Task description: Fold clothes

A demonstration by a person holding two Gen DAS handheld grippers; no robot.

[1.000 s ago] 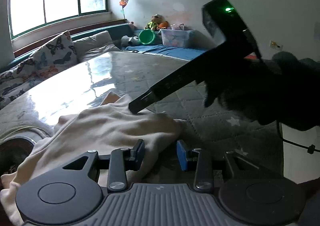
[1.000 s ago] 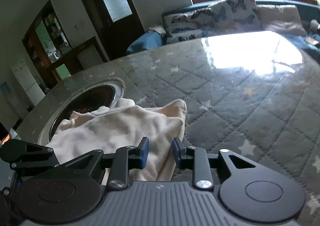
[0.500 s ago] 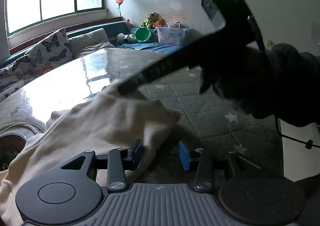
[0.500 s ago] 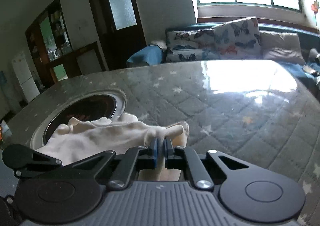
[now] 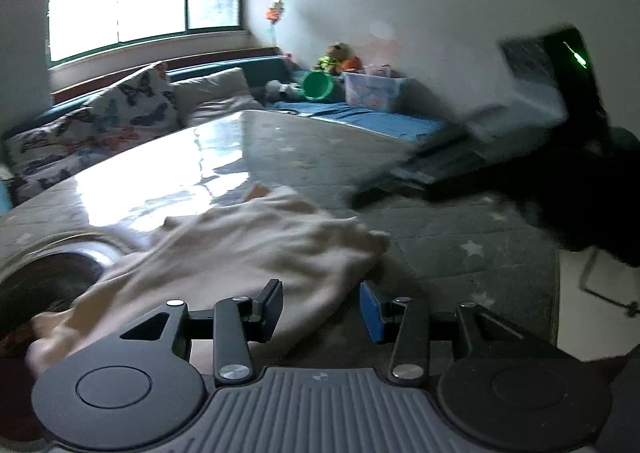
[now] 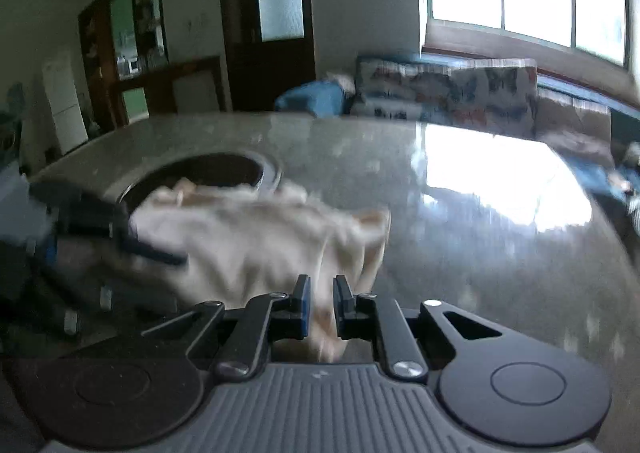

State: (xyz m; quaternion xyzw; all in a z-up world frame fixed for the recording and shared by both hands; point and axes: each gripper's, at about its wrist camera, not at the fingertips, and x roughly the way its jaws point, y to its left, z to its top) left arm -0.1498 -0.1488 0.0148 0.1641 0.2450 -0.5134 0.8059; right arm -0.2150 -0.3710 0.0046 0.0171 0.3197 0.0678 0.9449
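Note:
A cream garment (image 5: 260, 245) lies crumpled on the grey quilted table (image 5: 440, 245), one end hanging over a round hole (image 5: 48, 281). My left gripper (image 5: 320, 293) stands open over the garment's near edge; cloth lies under its left finger and the pads do not press it. My right gripper (image 6: 320, 293) has a bunched fold of the garment (image 6: 260, 237) between its narrow jaws, which are opening slightly, and the fold is lifted off the table. The right gripper (image 5: 372, 193) shows blurred at the right in the left wrist view. The left gripper (image 6: 160, 253) is at the left in the right wrist view.
The hole (image 6: 208, 173) in the table (image 6: 480, 253) is dark inside. A sofa with butterfly cushions (image 5: 132, 113) runs behind the table under the window. A clear storage box (image 5: 372, 89) and a green bowl (image 5: 318, 87) sit in the corner. A dark gloved hand (image 5: 580, 189) holds the right gripper.
The right gripper closed on the garment's fold and pulled it up and to the right. The left gripper's jaws widened a little as it shifted along the cloth edge.

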